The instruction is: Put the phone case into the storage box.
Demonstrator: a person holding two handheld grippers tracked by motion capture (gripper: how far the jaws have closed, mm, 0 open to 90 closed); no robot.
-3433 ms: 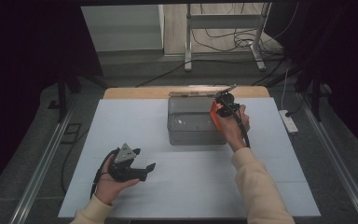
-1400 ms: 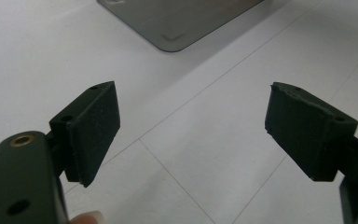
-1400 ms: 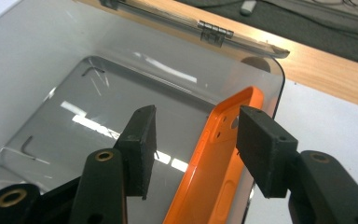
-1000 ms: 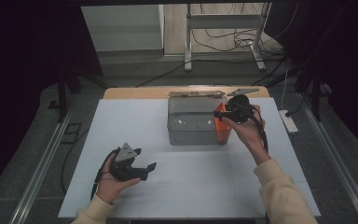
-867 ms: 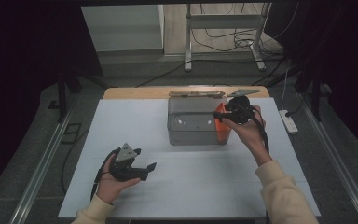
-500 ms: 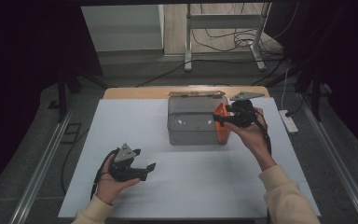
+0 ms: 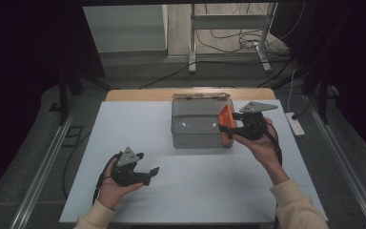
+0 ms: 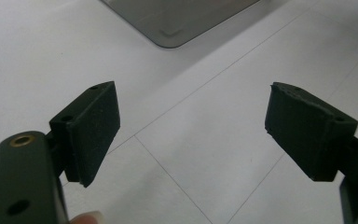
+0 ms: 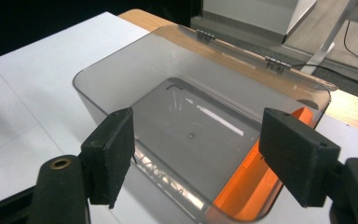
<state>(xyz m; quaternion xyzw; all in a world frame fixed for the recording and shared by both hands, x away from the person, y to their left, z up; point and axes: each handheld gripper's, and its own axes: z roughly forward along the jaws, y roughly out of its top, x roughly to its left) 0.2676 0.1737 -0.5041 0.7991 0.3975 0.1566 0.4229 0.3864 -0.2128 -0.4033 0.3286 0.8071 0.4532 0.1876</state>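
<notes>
A smoky clear plastic box stands at the back middle of the white mat, its hinged lid laid open behind it. A flat orange piece leans on edge at the box's right end; through the wall it glows orange. My right gripper is just right of that end, pointing left at it. Its jaws have just been opening and now stand wide, the pads pressing on nothing. My left gripper rests in a hand at the front left, open and empty.
The white mat covers a wooden table whose edge shows behind the box. A power strip lies off the mat's right side. Metal rails run along both sides, and a stand with cables is on the floor beyond.
The right gripper carried the orange piece from above the box to its right end, then opened its jaws and drew back to the right. The left gripper stayed put.
</notes>
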